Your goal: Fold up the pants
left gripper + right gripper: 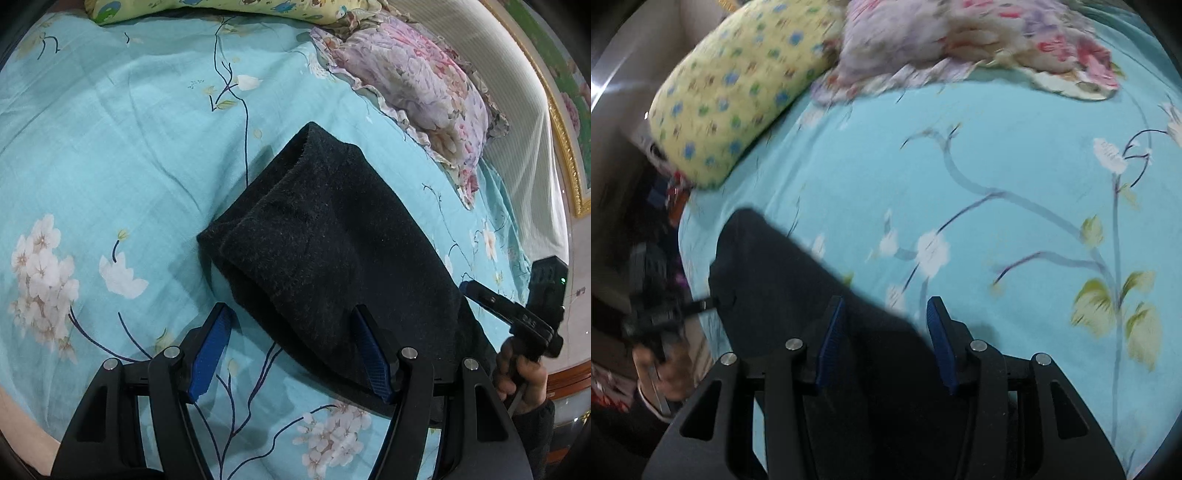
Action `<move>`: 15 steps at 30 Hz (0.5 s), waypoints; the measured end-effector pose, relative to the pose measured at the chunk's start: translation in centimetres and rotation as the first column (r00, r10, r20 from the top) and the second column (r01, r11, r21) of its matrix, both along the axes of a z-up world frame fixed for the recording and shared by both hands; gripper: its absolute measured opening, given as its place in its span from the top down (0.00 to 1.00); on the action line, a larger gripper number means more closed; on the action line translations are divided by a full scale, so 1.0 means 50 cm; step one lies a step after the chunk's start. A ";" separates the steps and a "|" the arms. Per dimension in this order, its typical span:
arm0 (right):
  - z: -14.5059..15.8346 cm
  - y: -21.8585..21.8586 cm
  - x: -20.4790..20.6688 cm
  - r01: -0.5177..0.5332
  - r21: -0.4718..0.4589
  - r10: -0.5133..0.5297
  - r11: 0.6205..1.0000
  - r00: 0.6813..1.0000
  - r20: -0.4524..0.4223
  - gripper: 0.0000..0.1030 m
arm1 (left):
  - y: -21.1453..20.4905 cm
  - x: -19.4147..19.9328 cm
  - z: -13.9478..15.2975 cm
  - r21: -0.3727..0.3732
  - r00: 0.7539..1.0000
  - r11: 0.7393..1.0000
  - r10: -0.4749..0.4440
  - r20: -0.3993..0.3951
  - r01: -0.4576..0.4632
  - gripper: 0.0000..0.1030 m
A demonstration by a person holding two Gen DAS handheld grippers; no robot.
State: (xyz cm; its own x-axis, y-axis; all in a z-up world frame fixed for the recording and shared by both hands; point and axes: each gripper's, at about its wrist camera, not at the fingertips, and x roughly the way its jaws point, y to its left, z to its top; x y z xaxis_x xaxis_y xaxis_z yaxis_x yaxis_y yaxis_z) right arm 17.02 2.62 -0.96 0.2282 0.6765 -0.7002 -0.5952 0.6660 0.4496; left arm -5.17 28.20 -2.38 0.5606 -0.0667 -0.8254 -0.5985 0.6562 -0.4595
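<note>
Black pants (pixel 332 251), folded into a thick bundle, lie on the turquoise flowered bedsheet (pixel 110 147). My left gripper (pixel 291 343) is open at the bundle's near end. Its right finger (pixel 371 354) rests over the cloth and its left finger (pixel 212 350) stands off the fabric above the sheet. In the right wrist view the pants (pixel 790 280) run from the lower middle up to the left. My right gripper (pixel 886 339) hovers with its fingers apart over the pants' edge, and the pads do not squeeze the cloth. That view is blurred.
A pink flowered pillow (pixel 417 88) and a yellow patterned bolster (pixel 738 88) lie at the head of the bed. A hand (pixel 521 373) holds the right gripper at the pants' right side. The bed's edge and dark clutter (pixel 646 229) are at the left.
</note>
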 end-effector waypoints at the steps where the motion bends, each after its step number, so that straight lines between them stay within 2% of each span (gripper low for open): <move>1: -0.003 -0.003 0.011 0.011 -0.009 -0.011 1.000 1.000 -0.002 0.53 | 0.000 0.002 0.000 0.004 1.000 1.000 -0.002 0.000 0.002 0.34; 7: -0.025 0.019 0.003 -0.032 -0.094 0.035 0.995 0.999 0.022 0.57 | -0.003 0.014 -0.001 0.030 1.000 1.000 -0.005 -0.006 0.005 0.34; 12: -0.026 0.046 -0.024 -0.110 -0.171 0.122 0.979 0.990 0.064 0.60 | -0.007 0.030 -0.001 0.057 1.000 0.998 -0.004 -0.011 0.005 0.34; 14: -0.026 0.051 -0.030 -0.123 -0.189 0.138 0.974 0.988 0.070 0.64 | -0.009 0.034 0.000 0.076 1.000 0.997 0.000 -0.007 0.001 0.41; 15: -0.026 0.053 -0.033 -0.131 -0.194 0.146 0.972 0.987 0.067 0.72 | -0.010 0.036 0.001 0.088 1.000 0.996 0.000 -0.007 0.001 0.45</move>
State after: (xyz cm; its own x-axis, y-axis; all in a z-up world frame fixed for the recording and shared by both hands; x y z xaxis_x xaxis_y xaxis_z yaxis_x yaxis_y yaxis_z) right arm 15.37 5.25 -2.25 0.2025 0.5630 -0.8013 -0.7167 0.6428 0.2705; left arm -3.38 27.71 -2.35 0.5546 0.0058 -0.8321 -0.6013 0.6940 -0.3959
